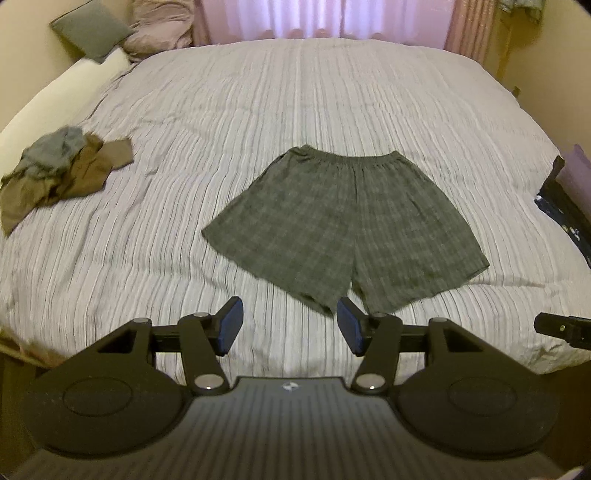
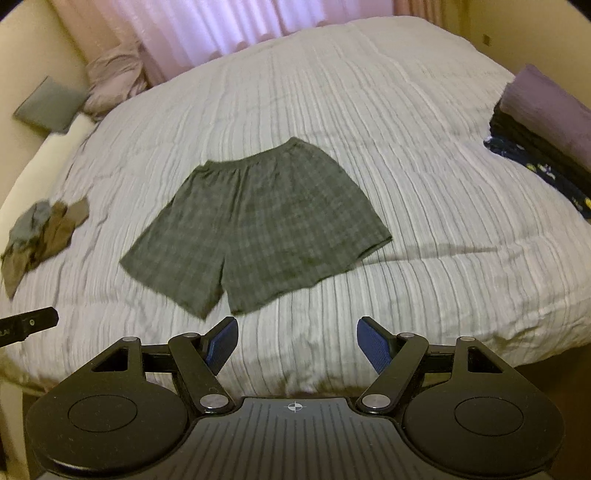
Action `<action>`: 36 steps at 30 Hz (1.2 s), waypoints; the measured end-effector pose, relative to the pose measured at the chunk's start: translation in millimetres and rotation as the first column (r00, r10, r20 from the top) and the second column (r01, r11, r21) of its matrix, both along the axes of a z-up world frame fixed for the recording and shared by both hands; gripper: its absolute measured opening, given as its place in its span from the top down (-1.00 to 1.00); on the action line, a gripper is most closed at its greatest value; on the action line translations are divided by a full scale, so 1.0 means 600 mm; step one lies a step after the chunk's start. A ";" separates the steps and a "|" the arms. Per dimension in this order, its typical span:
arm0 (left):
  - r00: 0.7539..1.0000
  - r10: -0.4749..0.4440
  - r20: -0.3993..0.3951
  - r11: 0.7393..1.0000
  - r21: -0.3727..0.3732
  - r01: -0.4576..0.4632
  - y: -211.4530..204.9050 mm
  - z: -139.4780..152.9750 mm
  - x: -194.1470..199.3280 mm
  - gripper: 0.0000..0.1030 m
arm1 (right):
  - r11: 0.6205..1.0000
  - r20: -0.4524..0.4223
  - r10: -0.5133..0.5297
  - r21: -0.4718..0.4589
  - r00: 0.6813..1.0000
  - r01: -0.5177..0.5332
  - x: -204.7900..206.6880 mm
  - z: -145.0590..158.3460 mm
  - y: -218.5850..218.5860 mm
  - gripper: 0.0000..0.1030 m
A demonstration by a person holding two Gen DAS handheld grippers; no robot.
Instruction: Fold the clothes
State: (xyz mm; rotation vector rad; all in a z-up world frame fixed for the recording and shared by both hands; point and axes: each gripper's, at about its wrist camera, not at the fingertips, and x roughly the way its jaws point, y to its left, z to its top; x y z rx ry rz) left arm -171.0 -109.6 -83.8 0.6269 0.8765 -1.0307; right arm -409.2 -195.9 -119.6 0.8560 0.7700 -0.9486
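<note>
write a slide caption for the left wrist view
Open left gripper hovers near the hem of plaid shorts spread flat on the bed.

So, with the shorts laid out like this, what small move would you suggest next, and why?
Probably bring the left hand-held gripper forward to the nearest leg hem of the grey plaid shorts. They lie flat and unfolded on the striped bedspread, and both grippers hang open, holding nothing.

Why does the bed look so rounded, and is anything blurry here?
Both wrist views use fisheye lenses, so the bed bulges; in the left view the bright curtain washes out; in the right view the plaid shorts look softly smeared, like the crumpled clothes.
</note>
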 end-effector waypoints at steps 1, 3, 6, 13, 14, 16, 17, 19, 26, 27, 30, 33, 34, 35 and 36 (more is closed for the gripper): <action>1.000 -0.014 -0.004 1.000 0.002 0.014 -0.006 -0.003 0.010 -0.01 | 1.000 0.003 -0.017 0.005 1.000 0.017 0.005 -0.002 -0.003 -0.45; 0.999 -0.041 -0.011 0.999 0.007 0.041 -0.017 -0.009 0.030 -0.01 | 0.998 0.005 -0.052 0.017 0.999 0.052 0.013 -0.009 -0.006 -0.45; 0.997 -0.067 -0.032 0.997 0.023 0.068 -0.031 -0.029 0.059 -0.01 | 0.996 0.001 -0.084 0.038 0.996 0.084 0.023 -0.032 -0.013 -0.45; 0.994 -0.053 -0.097 0.989 0.136 0.066 -0.045 -0.118 0.121 0.00 | 0.988 -0.025 -0.123 0.093 0.992 0.125 0.044 -0.102 -0.033 -0.45; 0.993 -0.054 -0.103 0.987 0.146 0.069 -0.048 -0.130 0.127 0.00 | 0.986 -0.029 -0.129 0.100 0.991 0.131 0.047 -0.112 -0.036 -0.44; 0.993 -0.055 -0.108 0.984 0.164 0.073 -0.055 -0.151 0.138 0.02 | 0.983 -0.036 -0.140 0.116 0.990 0.143 0.053 -0.132 -0.042 -0.44; 0.993 -0.055 -0.107 0.983 0.170 0.073 -0.060 -0.162 0.144 0.02 | 0.981 -0.040 -0.145 0.123 0.989 0.149 0.056 -0.142 -0.045 -0.44; 0.993 -0.056 -0.108 0.981 0.176 0.075 -0.075 -0.184 0.153 0.07 | 0.977 -0.048 -0.155 0.138 0.987 0.161 0.062 -0.162 -0.051 -0.44; 0.994 -0.057 -0.095 0.987 0.143 0.070 -0.153 -0.258 0.192 0.10 | 0.977 -0.043 -0.151 0.146 0.988 0.156 0.098 -0.257 -0.126 -0.44; 0.994 -0.057 -0.092 0.988 0.136 0.069 -0.167 -0.272 0.199 0.10 | 0.978 -0.036 -0.151 0.142 0.988 0.155 0.100 -0.268 -0.140 -0.44; 0.995 -0.062 -0.080 0.991 0.117 0.071 -0.211 -0.320 0.224 0.10 | 0.979 -0.012 -0.158 0.125 0.987 0.158 0.102 -0.296 -0.181 -0.44; 0.998 -0.039 -0.053 0.990 0.134 0.046 -0.253 -0.385 0.249 0.10 | 0.980 0.026 -0.175 0.100 0.984 0.171 0.089 -0.315 -0.222 -0.44; 0.999 -0.026 -0.046 0.988 0.152 0.033 -0.263 -0.406 0.257 0.11 | 0.981 0.039 -0.178 0.088 0.983 0.174 0.083 -0.320 -0.236 -0.44; 0.999 -0.012 -0.050 0.983 0.184 0.021 -0.269 -0.424 0.265 0.14 | 0.982 0.045 -0.179 0.075 0.983 0.176 0.077 -0.321 -0.251 -0.44; 0.998 0.006 -0.061 0.977 0.214 0.007 -0.274 -0.434 0.272 0.23 | 0.982 0.049 -0.180 0.063 0.982 0.177 0.071 -0.322 -0.266 -0.44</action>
